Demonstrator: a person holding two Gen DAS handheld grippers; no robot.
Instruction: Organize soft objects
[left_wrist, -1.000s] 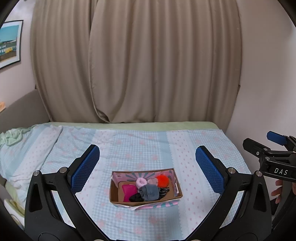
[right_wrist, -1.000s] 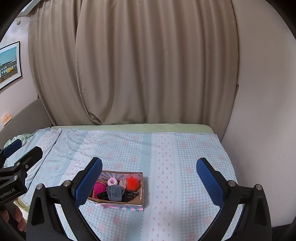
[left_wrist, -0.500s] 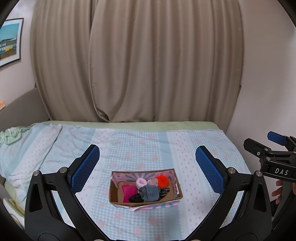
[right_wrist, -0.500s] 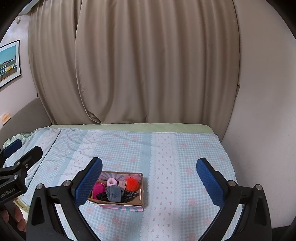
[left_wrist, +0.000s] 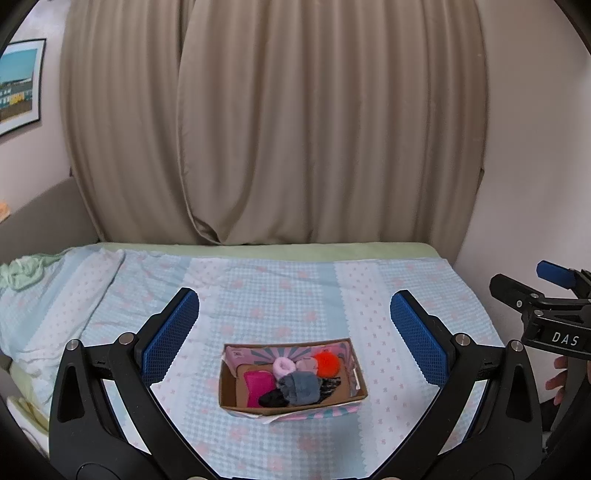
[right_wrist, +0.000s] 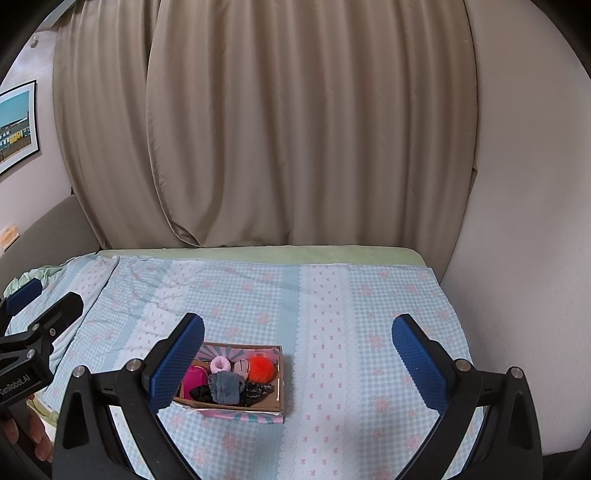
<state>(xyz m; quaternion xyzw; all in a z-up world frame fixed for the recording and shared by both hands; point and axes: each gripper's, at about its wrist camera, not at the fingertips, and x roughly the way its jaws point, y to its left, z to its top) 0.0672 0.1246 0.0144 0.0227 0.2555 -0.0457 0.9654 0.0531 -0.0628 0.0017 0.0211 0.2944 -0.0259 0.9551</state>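
Note:
A small cardboard box (left_wrist: 354, 397) (right_wrist: 280, 387) with pink and teal printed sides rests on the bed. Inside lie several soft items: an orange pompom (left_wrist: 326, 362) (right_wrist: 261, 368), a pale pink scrunchie (left_wrist: 283, 366) (right_wrist: 221, 364), a magenta pouch (left_wrist: 258, 384) (right_wrist: 195, 380), a grey fuzzy piece (left_wrist: 300, 386) (right_wrist: 226, 386) and black fabric (left_wrist: 272, 399). My left gripper (left_wrist: 294, 341) hangs open above and in front of the box, empty. My right gripper (right_wrist: 298, 350) is also open and empty, with the box just inside its left finger.
The bed carries a light blue checked sheet (left_wrist: 280, 295) (right_wrist: 351, 332). Beige curtains (left_wrist: 295, 129) hang behind it and a wall (right_wrist: 524, 221) bounds the right side. A crumpled green cloth (left_wrist: 22, 273) lies at the far left. A framed picture (right_wrist: 16, 125) hangs on the left wall.
Both views have shifted only slightly; the box sits a touch lower in the right wrist view. Nothing has been gripped or released.

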